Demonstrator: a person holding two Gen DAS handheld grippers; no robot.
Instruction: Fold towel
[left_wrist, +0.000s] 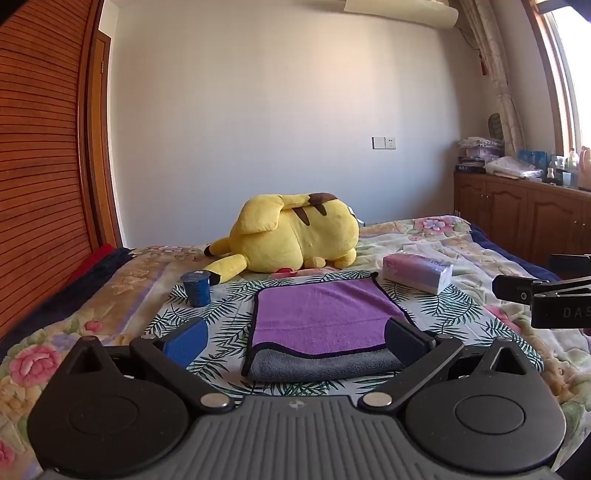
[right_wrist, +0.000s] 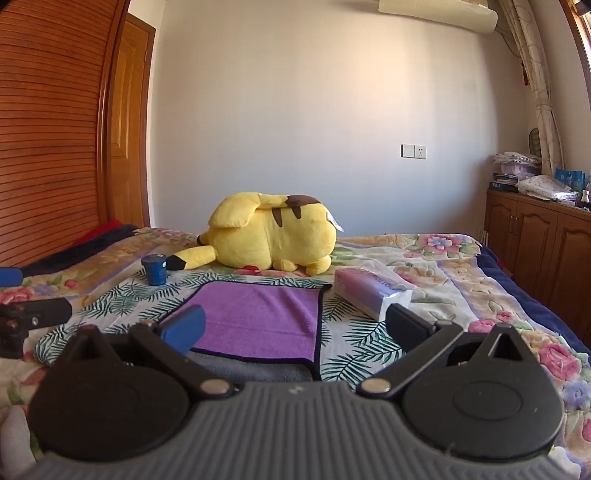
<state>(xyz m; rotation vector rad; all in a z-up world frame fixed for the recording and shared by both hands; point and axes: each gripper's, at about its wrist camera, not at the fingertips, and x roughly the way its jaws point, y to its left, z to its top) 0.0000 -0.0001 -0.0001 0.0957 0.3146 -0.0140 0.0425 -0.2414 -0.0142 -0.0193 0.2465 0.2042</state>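
Nearest the left wrist camera, the left gripper is spread wide, its blue-padded finger over the leaf-print cloth and its dark finger at the towel's right edge, nothing pinched between them. The right gripper is likewise spread and empty, its blue pad over the towel's near left part and its dark finger just in front of the tissue pack; seen from the left wrist view it juts in from the right, with the letters "DAS" legible on its body. The towel, purple on top with a grey underside and dark piping, lies folded on the leaf-print cloth, which is spread over the floral bedspread of the bed; the grey layer shows along its near edge. Behind it to the left stands a small dark blue cup with a foil lid. To the right lies a pink and white tissue pack; its print is too small and turned to read surely. Farther back a yellow plush toy lies on its side. Beyond are the white wall with a switch and socket plate, a slatted wooden wardrobe at left, and a wooden cabinet piled with items by the window.
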